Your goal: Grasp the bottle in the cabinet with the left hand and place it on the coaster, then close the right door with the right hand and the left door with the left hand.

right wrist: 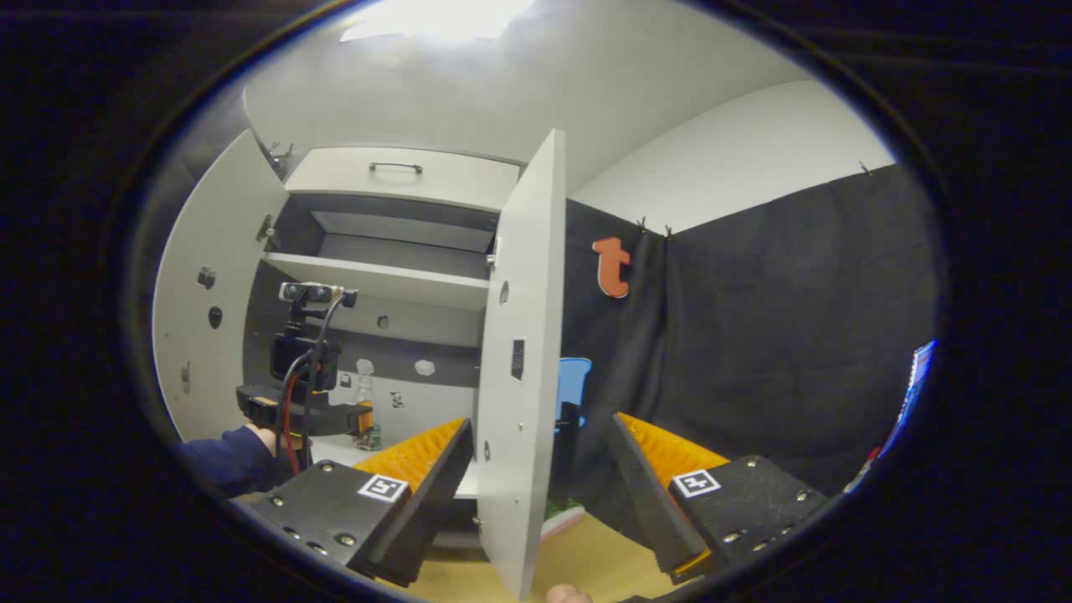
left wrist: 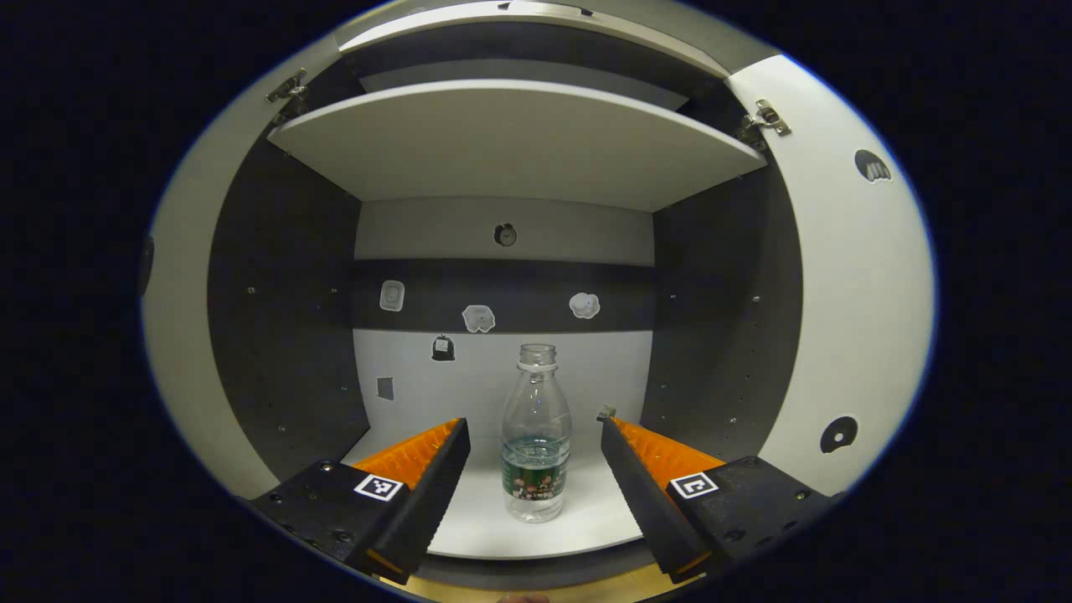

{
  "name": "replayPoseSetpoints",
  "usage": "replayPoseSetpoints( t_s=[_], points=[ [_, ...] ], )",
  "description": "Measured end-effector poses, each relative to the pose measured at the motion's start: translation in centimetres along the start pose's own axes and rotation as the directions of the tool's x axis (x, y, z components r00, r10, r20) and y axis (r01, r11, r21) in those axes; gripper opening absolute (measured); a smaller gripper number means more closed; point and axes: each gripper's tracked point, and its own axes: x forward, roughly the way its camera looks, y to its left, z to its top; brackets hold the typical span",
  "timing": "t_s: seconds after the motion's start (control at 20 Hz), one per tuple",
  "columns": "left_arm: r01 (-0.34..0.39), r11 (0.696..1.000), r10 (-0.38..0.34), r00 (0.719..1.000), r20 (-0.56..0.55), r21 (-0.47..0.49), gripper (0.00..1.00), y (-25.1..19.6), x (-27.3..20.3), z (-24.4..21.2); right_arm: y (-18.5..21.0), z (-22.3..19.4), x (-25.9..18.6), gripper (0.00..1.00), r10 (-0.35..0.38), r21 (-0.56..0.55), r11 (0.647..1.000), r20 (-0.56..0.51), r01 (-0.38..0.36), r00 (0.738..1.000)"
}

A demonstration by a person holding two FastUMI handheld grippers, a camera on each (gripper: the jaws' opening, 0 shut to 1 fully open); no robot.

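A clear plastic bottle with a little water and no cap stands upright on the cabinet's white bottom shelf. My left gripper is open, its fingers either side of the bottle and not touching it. In the right gripper view my right gripper is open, with the edge of the open right door standing between its fingers. That view also has the left gripper held by a sleeved hand in the cabinet, close to the bottle. The left door stands open.
An upper shelf spans the cabinet above the bottle. Small stickers dot the back wall. Both open doors flank the opening. A drawer with a handle sits above the cabinet. A wooden tabletop lies below the right door.
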Motion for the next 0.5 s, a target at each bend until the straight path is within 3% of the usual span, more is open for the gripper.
replayPoseSetpoints(
  t_s=[0.15,0.35,0.4,0.5],
  points=[
    [-0.011,1.0,0.011,0.999,-0.032,0.002,1.0,0.2,3.0,-1.2,-2.0,-0.4,-0.1,0.96,-0.07,-0.016,0.997,-0.013,0.07,0.997],
    [-0.014,1.0,0.013,0.998,-0.058,-0.008,0.96,0.4,5.6,-1.9,-2.8,-0.9,-0.1,0.99,-0.103,-0.04,0.994,-0.02,0.102,0.995],
    [-0.018,1.0,0.017,0.998,-0.058,-0.01,0.84,0.7,6.0,-1.8,-2.7,-1.0,-0.2,0.99,-0.103,-0.046,0.994,-0.021,0.102,0.994],
    [-0.013,1.0,0.012,0.998,-0.063,-0.02,0.8,0.8,5.9,-1.7,-2.7,-1.1,-0.2,0.99,-0.1,-0.05,0.994,-0.024,0.099,0.995]
  ],
)
